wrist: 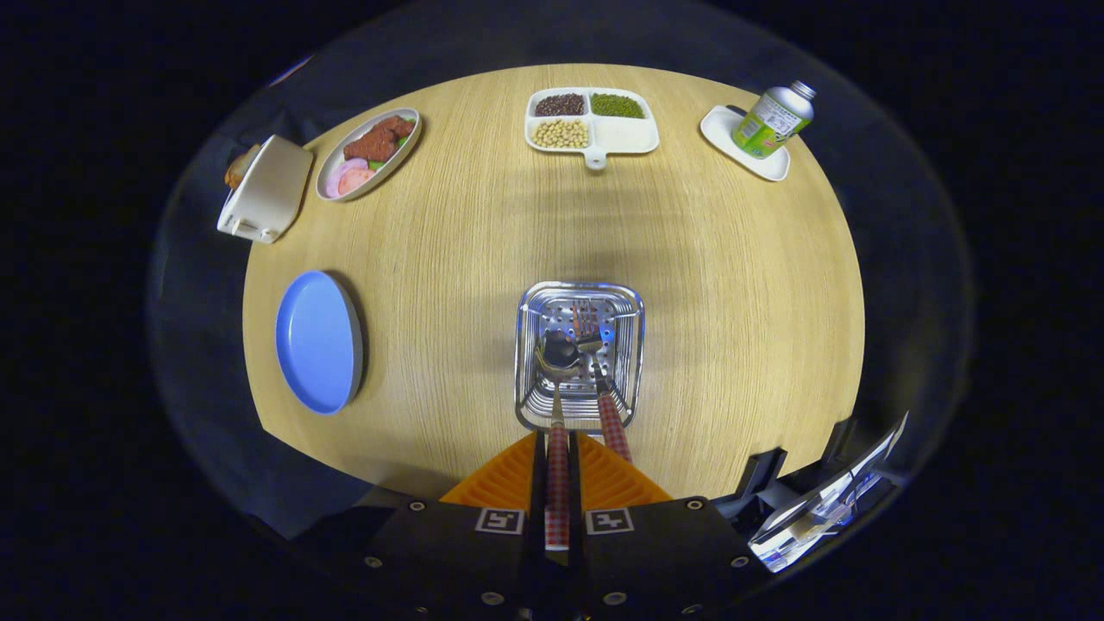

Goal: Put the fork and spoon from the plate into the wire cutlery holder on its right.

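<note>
Two jaws of the gripper (557, 448) clamped on spoon (558, 414) handle, fork (604, 388) in wire holder (580, 355)

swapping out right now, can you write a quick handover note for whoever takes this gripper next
Gripper: fingers shut on the spoon handle, held right above the wire holder.
Spoon: bowl end is down inside the wire holder, handle still between the fingers, not released.
Fork: already in the holder, tines down, handle leaning on the near rim beside the spoon.
Blue plate: to the left of the holder, no cutlery on it.
Done: both pieces are off the plate, fork placed.
Left: open the fingers to drop the spoon, then pull back.
</note>
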{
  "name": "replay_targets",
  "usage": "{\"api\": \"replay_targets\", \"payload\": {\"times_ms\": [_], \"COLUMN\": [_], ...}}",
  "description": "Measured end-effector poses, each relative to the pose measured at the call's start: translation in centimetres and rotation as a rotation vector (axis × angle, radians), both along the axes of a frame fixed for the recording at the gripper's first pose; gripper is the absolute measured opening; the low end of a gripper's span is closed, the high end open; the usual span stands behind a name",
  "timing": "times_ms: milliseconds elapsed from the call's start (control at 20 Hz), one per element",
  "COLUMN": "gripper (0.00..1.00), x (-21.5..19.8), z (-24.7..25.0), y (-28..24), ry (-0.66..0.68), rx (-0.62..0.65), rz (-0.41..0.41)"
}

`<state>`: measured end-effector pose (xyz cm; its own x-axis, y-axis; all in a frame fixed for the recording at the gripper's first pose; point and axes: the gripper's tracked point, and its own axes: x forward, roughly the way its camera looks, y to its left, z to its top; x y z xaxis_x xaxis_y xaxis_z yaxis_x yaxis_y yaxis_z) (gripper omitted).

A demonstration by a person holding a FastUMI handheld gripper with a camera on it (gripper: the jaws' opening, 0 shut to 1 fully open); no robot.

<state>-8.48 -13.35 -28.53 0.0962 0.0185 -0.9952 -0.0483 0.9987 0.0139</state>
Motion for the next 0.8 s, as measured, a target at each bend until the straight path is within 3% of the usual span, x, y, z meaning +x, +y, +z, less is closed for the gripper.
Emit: {"api": "replay_targets", "payload": {"times_ms": [150,350,600,800], "gripper": [0.13,0.14,0.21,0.26], "x": [1.7,4.4,7.7,11.6], "z": [0.7,2.6,7.6,15.2], "y": [-0.2,-0.3,-1.0,-2.5], "ry": [-0.076,-0.252,-0.530,-0.873], "rx": [0.027,0.058,-0.020,-0.097], "rz": [-0.078,-0.115,-0.104,-0.126]}}
